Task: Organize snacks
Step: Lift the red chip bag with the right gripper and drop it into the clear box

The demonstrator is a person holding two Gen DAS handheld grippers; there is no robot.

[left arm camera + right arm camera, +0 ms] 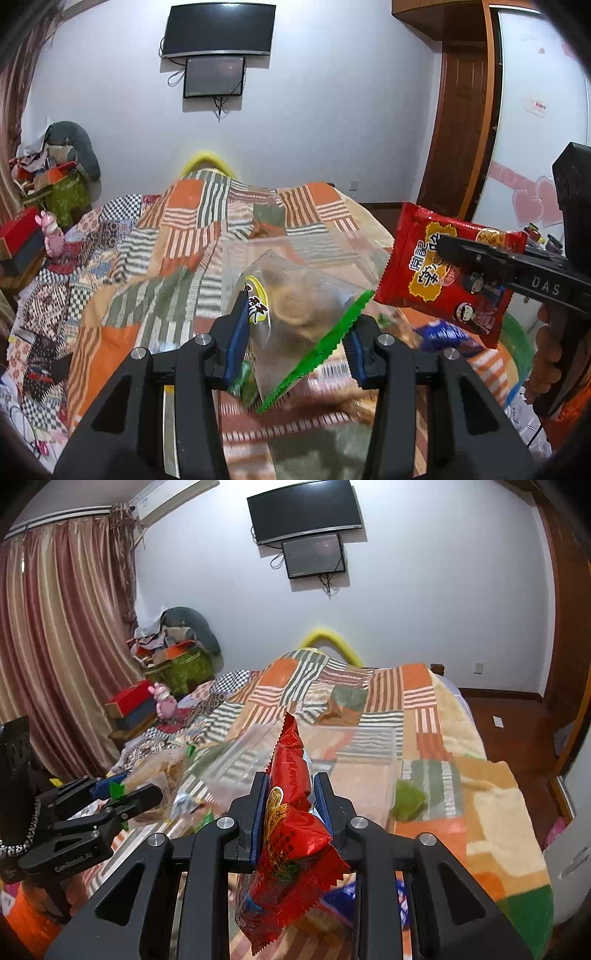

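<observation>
Two packets are held above the bed (424,716): left fingers (295,332) clamp a clear packet (295,306), right fingers (291,805) clamp a red packet (295,830); keep both level over the far clear box (354,760) before release.

On my right claw (448,246), seen from the left wrist camera, the black arm carries the raised letters "DAS". On my left claw (127,792), seen from the right wrist camera, the side of the black frame reads "GenRobot.AI". The red snack packet (448,273) bears large Chinese characters in red on a yellow patch, with two cartoon figures beneath. The clear cookie bag (295,314) shows a black Chinese character on a yellow-rimmed label, partly hidden.
</observation>
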